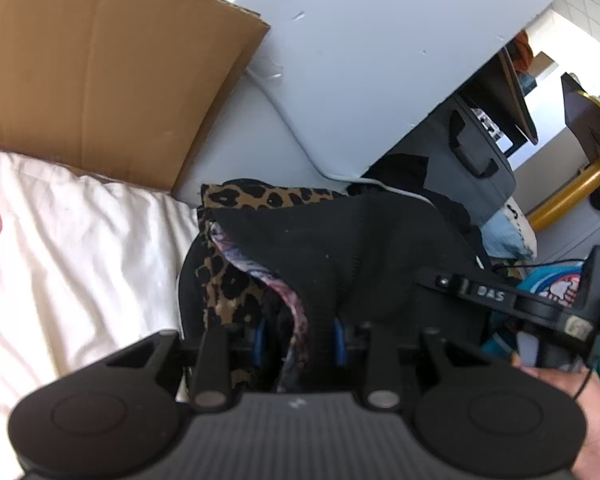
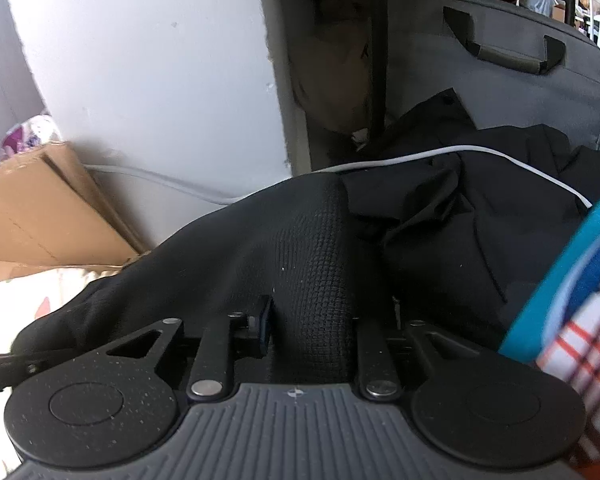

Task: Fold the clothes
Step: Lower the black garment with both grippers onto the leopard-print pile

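Note:
A black knit garment (image 1: 340,248) lies bunched with a leopard-print piece (image 1: 228,280) and a thin multicoloured cloth (image 1: 296,320) at the edge of a white bedsheet (image 1: 60,260). My left gripper (image 1: 300,340) is shut on this bundle, and folds hang between its blue pads (image 1: 262,340). To the right a hand holds the right gripper, one of whose fingers (image 1: 480,292) reaches the black cloth. In the right wrist view a thick ridge of the black garment (image 2: 312,280) runs between the fingers of my right gripper (image 2: 306,320). The left blue pad (image 2: 264,320) stands just beside the ridge; the right pad is hidden under cloth.
A cardboard box (image 1: 100,60) leans on a white panel (image 1: 360,40) behind the clothes. A grey bag with handles (image 2: 500,80) stands at the back right, with more black clothing (image 2: 480,208) and a white cable (image 2: 440,152) before it. A blue-edged striped item (image 2: 580,300) crowds the right.

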`<state>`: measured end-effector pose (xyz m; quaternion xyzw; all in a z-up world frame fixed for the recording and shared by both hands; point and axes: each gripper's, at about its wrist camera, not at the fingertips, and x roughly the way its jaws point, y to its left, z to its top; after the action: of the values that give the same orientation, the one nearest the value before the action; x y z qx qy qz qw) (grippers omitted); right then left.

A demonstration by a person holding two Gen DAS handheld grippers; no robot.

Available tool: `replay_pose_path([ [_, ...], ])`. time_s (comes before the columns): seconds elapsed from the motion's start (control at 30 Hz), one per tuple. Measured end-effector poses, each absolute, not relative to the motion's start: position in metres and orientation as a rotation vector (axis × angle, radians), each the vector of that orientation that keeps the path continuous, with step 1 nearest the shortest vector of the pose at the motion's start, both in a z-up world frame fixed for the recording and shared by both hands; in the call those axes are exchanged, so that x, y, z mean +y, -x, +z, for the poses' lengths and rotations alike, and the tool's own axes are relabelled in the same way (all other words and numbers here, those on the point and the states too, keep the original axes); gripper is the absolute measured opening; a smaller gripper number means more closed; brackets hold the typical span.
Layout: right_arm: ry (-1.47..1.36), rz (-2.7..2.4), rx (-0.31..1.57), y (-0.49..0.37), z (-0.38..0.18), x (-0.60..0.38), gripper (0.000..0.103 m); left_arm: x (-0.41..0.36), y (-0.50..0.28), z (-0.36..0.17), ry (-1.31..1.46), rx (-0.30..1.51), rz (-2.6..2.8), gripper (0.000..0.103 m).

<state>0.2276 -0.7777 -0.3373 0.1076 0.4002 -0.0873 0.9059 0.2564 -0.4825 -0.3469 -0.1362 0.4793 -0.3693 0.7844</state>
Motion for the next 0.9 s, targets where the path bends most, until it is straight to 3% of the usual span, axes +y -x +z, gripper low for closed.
replay_pose_path([
  [0.27,-0.222,-0.232,0.853,-0.253,-0.355,-0.791,0.035,-0.483,-0.264,-0.358,0.339,1.066,-0.76,0.034],
  [0.57,-0.163,-0.32,0.8,-0.272,-0.334,-0.796,0.035,-0.479,-0.271,-0.37,0.357,1.112,-0.769,0.035],
  [0.73,-0.145,-0.245,0.738,-0.247,-0.315,-0.772,0.035,-0.483,-0.267,-0.361,0.322,1.07,-0.793,0.034],
  [0.9,-0.109,-0.206,0.748,-0.215,-0.331,-0.754,0.035,-0.484,-0.27,-0.365,0.329,1.081,-0.784,0.034],
])
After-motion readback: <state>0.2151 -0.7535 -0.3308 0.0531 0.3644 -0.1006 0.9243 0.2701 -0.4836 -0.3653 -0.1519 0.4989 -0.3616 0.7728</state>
